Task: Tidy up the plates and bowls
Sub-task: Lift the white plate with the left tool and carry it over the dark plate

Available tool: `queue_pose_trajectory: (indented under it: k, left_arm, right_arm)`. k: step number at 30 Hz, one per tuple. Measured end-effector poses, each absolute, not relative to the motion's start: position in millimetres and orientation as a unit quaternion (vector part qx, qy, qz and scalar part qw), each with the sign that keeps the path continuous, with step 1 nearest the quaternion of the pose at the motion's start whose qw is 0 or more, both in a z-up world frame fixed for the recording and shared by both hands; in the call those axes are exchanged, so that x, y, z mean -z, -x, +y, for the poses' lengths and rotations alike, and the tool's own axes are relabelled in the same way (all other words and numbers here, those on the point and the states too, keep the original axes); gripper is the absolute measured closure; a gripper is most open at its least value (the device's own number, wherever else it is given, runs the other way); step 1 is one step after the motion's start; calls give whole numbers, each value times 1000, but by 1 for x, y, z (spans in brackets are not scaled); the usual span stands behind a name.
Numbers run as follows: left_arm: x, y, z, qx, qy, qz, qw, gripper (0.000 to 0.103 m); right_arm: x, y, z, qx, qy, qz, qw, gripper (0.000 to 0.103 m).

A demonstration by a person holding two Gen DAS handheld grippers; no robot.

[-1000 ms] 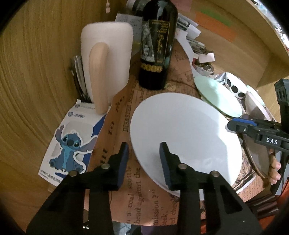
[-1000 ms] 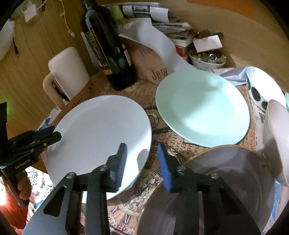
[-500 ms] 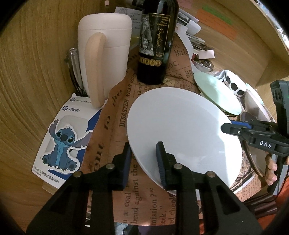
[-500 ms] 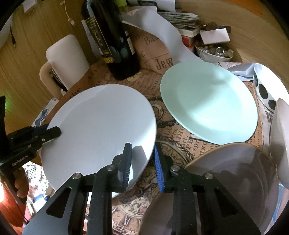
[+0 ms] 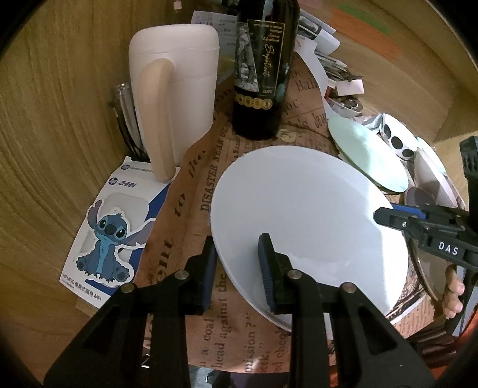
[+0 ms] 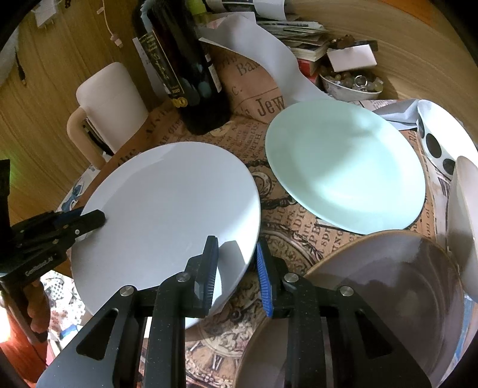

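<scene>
A large white plate [image 5: 304, 215] [image 6: 167, 209] is held tilted above the newspaper-print cloth [image 6: 286, 232]. My left gripper [image 5: 237, 268] is shut on its near left rim, one finger above and one below. My right gripper [image 6: 236, 271] is shut on the opposite rim; it also shows in the left wrist view [image 5: 385, 215]. A pale green plate [image 6: 343, 164] lies flat beyond. A brown-rimmed plate [image 6: 388, 298] lies under my right gripper. A white bowl with black dots [image 6: 439, 140] and a plain white bowl [image 6: 466, 223] stand at the right.
A dark wine bottle [image 5: 263, 68] and a white jug [image 5: 176, 98] with a beige handle stand at the back. A Stitch card [image 5: 110, 226] lies left on the wooden table. A small bowl of trinkets [image 6: 352, 85] and stacked papers [image 6: 298, 27] sit behind.
Both grippers closed from open onto opposite rims of the white plate. The plate now tilts up off the cloth.
</scene>
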State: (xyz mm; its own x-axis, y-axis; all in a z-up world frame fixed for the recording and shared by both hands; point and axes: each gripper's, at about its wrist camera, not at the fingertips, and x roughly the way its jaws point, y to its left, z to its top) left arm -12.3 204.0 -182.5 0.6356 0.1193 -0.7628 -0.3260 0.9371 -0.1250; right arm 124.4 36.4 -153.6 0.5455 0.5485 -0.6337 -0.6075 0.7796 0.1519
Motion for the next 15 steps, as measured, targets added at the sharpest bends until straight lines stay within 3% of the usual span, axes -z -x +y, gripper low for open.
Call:
queue_pose_trajectory:
  k: [15]
  left_arm:
    - [167,13,183,-130,112,381,909,75]
  right_arm:
    - [145,-112,12,-325,18,323,889,80]
